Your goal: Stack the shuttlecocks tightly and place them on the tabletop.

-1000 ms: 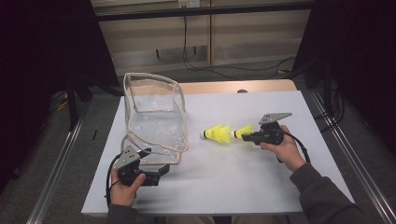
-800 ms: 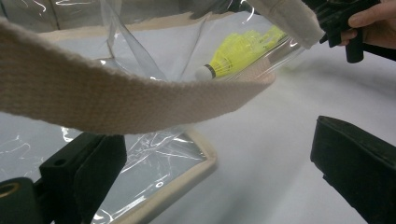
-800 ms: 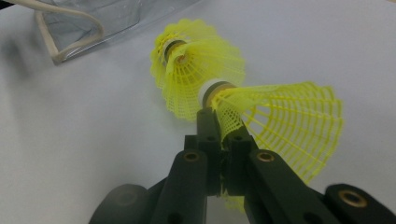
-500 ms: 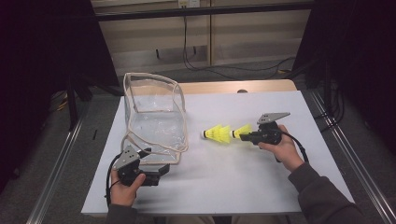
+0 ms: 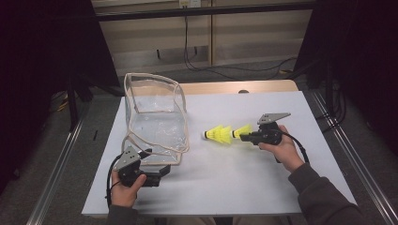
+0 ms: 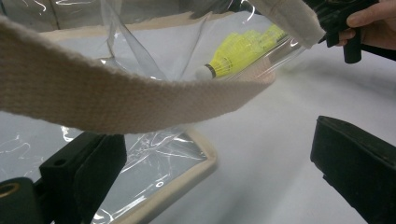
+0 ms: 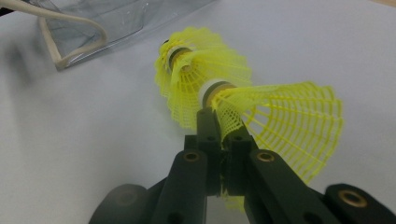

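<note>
A clear plastic bag [image 5: 155, 124] with beige trim stands open on the white table [image 5: 225, 183]. My left gripper [image 5: 161, 170] sits at the bag's near corner. In the left gripper view my left gripper [image 6: 215, 182] is open, its jaws wide apart, with the bag's bottom edge [image 6: 187, 175] between them and the beige rim band [image 6: 116, 100] crossing above. A nested row of yellow shuttlecocks [image 5: 220, 134] lies on its side to the right of the bag, white cork tip toward it. My right gripper [image 5: 245, 136] [image 7: 219, 140] is shut on the mesh skirt of the nearest shuttlecock [image 7: 280, 121].
The table's wooden far edge [image 5: 234, 87] lies behind the bag. Metal rails [image 5: 356, 164] run along both sides of the table. Cables hang against the back wall [image 5: 187, 51]. Bare white surface lies between the two hands.
</note>
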Motion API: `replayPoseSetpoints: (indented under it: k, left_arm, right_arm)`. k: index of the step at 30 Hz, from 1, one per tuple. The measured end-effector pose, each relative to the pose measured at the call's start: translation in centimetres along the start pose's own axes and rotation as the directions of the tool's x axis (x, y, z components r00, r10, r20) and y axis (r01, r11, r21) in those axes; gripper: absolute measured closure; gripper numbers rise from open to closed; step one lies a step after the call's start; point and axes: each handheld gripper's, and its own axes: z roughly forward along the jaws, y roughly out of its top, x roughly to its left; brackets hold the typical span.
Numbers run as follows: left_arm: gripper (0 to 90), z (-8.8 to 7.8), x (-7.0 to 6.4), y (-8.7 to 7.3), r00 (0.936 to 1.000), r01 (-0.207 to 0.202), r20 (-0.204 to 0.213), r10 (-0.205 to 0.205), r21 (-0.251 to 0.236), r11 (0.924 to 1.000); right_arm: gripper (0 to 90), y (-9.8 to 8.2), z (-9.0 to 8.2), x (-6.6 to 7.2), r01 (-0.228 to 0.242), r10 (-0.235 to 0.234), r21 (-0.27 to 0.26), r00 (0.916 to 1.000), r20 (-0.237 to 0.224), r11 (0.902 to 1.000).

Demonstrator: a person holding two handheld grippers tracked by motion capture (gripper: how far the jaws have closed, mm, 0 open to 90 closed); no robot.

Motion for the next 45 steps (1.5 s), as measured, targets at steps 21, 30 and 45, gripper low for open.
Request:
replayPoseSetpoints:
  k: [21,30,45]
  left_arm:
    - [3.6,0.0,0.03,0.0,1.0,0.0,0.003,0.0,0.0,1.0]
    - [3.6,-0.01,0.02,0.01,1.0,0.0,0.003,0.0,0.0,1.0]
    - [3.6,-0.03,0.03,0.01,1.0,-0.001,0.003,0.001,0.001,1.0]
  right_arm:
    - [88.1,0.11,0.47,0.39,0.006,-0.006,-0.002,1.0,-0.004,1.0]
    - [88.1,0.12,0.66,0.53,0.005,-0.005,-0.007,1.0,-0.007,1.0]
    - [88.1,0.12,0.87,0.66,0.001,-0.001,-0.016,1.0,-0.008,0.9999]
